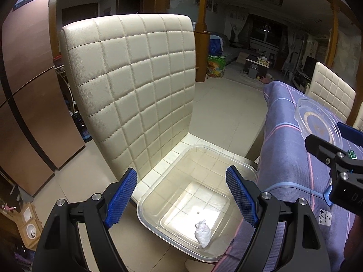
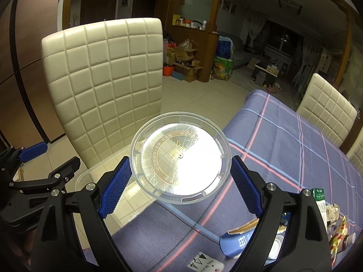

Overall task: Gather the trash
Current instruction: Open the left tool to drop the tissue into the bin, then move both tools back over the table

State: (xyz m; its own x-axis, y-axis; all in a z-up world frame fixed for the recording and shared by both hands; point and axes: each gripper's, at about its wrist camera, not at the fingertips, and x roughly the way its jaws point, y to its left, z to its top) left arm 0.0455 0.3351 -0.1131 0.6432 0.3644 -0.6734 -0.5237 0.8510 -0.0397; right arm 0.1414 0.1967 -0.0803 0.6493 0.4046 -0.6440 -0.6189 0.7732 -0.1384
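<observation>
Both tongs tilt downward, the left gripper gaping empty over a clear bin on the chair (a white wad lies below its pads), the right gripper clamping a round lid by its rim, face toward the camera, above the table edge, wrappers to its right.

Clear round lid clamped edgewise; white wad inside clear bin.
</observation>
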